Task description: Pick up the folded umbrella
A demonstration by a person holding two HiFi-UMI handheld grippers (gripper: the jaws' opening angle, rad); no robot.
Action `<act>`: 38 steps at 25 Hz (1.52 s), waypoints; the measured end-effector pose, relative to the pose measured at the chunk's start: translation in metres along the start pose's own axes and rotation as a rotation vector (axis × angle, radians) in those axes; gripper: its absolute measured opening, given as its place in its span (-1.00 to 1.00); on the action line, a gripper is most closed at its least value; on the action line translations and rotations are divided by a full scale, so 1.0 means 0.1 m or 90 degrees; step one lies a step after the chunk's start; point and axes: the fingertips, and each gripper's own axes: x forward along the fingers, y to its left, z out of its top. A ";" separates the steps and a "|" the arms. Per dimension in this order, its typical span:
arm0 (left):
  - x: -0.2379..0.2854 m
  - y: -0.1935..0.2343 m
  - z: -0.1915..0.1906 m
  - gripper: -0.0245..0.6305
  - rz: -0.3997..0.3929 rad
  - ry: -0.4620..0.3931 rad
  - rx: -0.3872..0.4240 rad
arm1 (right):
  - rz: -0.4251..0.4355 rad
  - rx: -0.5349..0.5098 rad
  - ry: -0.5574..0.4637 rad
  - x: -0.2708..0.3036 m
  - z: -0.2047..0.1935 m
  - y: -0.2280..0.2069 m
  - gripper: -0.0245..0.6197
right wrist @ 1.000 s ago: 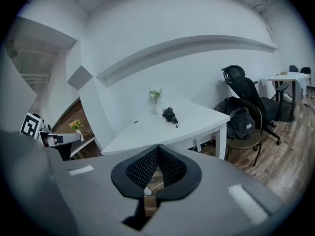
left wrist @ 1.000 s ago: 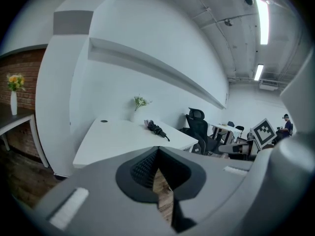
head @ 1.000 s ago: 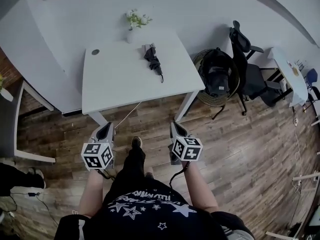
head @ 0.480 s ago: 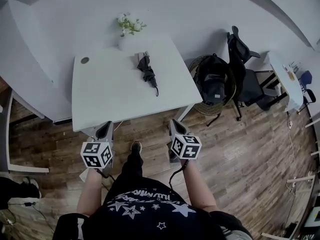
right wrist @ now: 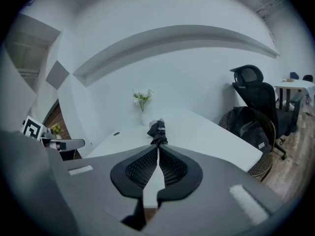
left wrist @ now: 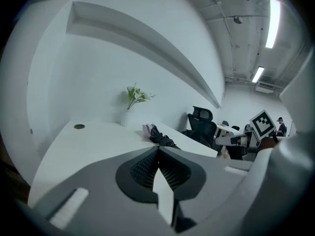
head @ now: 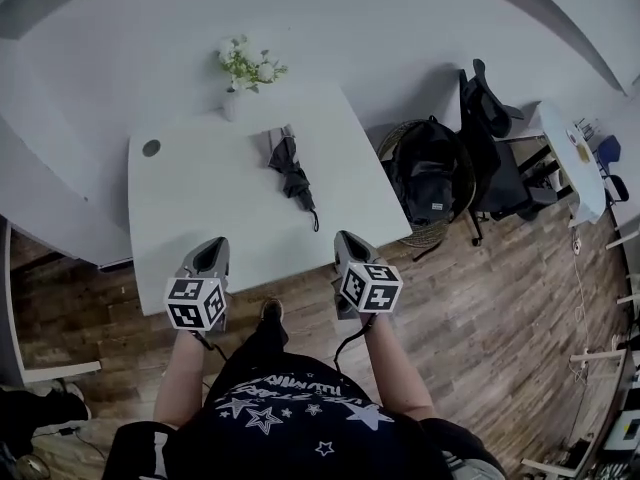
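L gripper: jaws pressing together, tips meeting, nothing btwn them; touching nothing; showing over near table edge in head view.
R gripper: jaws also sitting closed, ribbed pads meeting, empty; hanging at near edge, well right of L gripper.
folded umbrella: black, lying flat on table toward far side; ahead of & roughly btwn both grippers, well apart from each; strap end pointing toward person.
hard to make out: pale item under umbrella's far end, can't tell what; person's hands sitting hidden behind marker cubes; lower body mostly blocked by dark shirt.
table: white, mostly bare; round grommet at far-left corner; white vase w/ flowers standing at far edge, near umbrella's far end.
room: wood-plank floor; plain white wall running behind table; wicker basket holding dark backpack just beside table's right side; black office chair standing beyond it; 2nd white table getting cut off at right.
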 end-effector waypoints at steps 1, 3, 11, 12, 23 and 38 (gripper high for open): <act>0.09 0.05 0.04 -0.92 -0.001 0.003 -0.001 | -0.002 0.001 0.005 0.10 0.04 -0.01 -0.83; 0.24 0.14 0.11 -0.92 -0.003 0.006 -0.004 | 0.001 0.000 0.016 0.30 0.10 0.00 -0.81; 0.74 0.49 0.28 -0.92 -0.005 0.020 -0.012 | 0.016 -0.013 0.115 1.10 0.15 0.08 -0.52; 0.80 0.53 0.30 -0.92 -0.003 0.020 -0.016 | 0.019 -0.017 0.123 1.20 0.16 0.10 -0.45; 1.36 0.91 0.48 -0.92 0.017 0.025 -0.001 | 0.026 -0.058 0.200 2.15 0.22 0.14 -0.02; 1.60 1.10 0.24 -0.92 0.020 0.074 -0.033 | -0.026 -0.120 0.300 2.70 -0.08 0.06 -0.07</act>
